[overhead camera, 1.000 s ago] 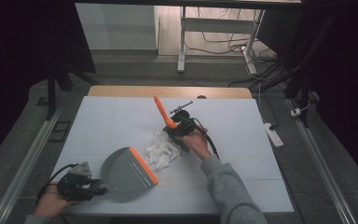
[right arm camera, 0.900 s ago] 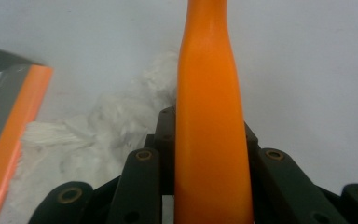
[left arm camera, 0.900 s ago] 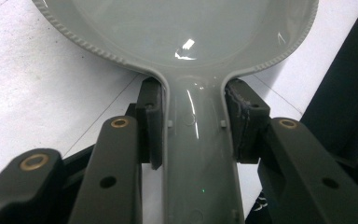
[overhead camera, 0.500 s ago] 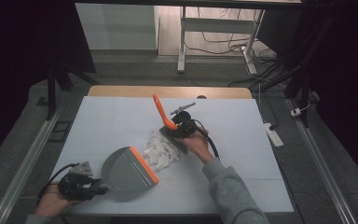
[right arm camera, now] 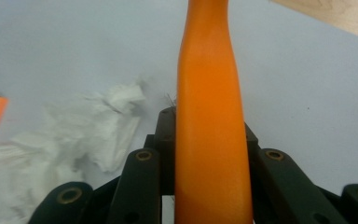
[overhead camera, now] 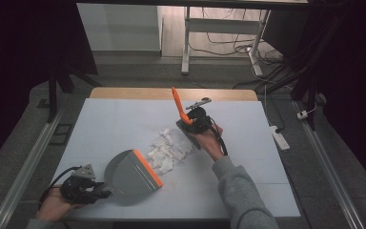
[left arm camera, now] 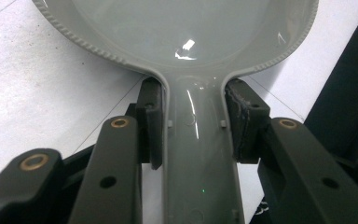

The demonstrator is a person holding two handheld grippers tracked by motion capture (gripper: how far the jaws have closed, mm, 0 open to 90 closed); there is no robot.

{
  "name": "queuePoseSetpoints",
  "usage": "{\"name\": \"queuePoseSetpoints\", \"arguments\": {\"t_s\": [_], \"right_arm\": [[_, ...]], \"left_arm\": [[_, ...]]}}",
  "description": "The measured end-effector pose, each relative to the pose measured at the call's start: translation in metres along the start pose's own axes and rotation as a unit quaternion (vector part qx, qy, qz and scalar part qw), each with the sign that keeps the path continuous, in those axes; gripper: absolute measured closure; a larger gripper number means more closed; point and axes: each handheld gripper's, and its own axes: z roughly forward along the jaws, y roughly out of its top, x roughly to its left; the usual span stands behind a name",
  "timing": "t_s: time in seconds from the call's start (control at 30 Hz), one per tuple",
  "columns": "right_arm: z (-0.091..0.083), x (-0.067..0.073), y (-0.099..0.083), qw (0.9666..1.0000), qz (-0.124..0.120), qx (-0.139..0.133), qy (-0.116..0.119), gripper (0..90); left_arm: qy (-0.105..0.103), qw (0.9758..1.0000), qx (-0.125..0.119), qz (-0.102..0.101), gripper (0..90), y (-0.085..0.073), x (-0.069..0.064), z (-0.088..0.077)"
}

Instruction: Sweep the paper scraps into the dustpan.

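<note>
Gripping the orange brush (overhead camera: pixel 177 104), the right gripper (overhead camera: pixel 194 125) has edged toward the table's (overhead camera: pixel 248 138) far edge, away from the paper scraps (overhead camera: pixel 167 149); the left gripper (overhead camera: pixel 93 191) clamps the grey dustpan (overhead camera: pixel 128 177); no writing is legible.

A grey plastic dustpan with an orange lip (overhead camera: pixel 131 175) lies on the white table (overhead camera: pixel 248 181) near its front left corner. Just beside its lip, toward the table's middle, lies a heap of crumpled white paper scraps (overhead camera: pixel 167 150); behind the heap stands an orange-handled brush (overhead camera: pixel 180 110)
</note>
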Motion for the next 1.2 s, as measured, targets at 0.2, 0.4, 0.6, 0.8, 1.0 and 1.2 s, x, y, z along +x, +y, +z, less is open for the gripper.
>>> {"name": "queuePoseSetpoints", "arguments": {"t_s": [0.2,0.4,0.6,0.8,1.0,1.2], "right_arm": [[0.022,-0.001,-0.004,0.9997,0.005,0.023,-0.002,71.7],[0.033,0.017,0.004,0.9994,-0.013,0.024,0.021,71.8],[0.041,0.043,0.007,0.9975,-0.031,0.022,0.059,71.8],[0.04,0.066,0.005,0.9949,-0.05,0.025,0.084,71.8],[0.038,0.086,0.001,0.9917,-0.072,0.027,0.103,71.8],[0.032,0.09,-0.006,0.9908,-0.071,0.025,0.112,71.8]], "left_arm": [[-0.001,1.0,0.0,0.001,61.2,0.002,0.001,0.002],[-0.003,1.0,-0.001,0.0,61.2,0.004,0.002,0.004],[-0.003,1.0,-0.001,0.002,61.2,0.005,0.002,0.004],[-0.003,1.0,0.0,0.002,61.2,0.005,0.002,0.005],[-0.004,1.0,0.0,0.001,61.2,0.006,0.002,0.005],[-0.004,1.0,0.0,0.003,61.2,0.01,0.001,0.008]]}}
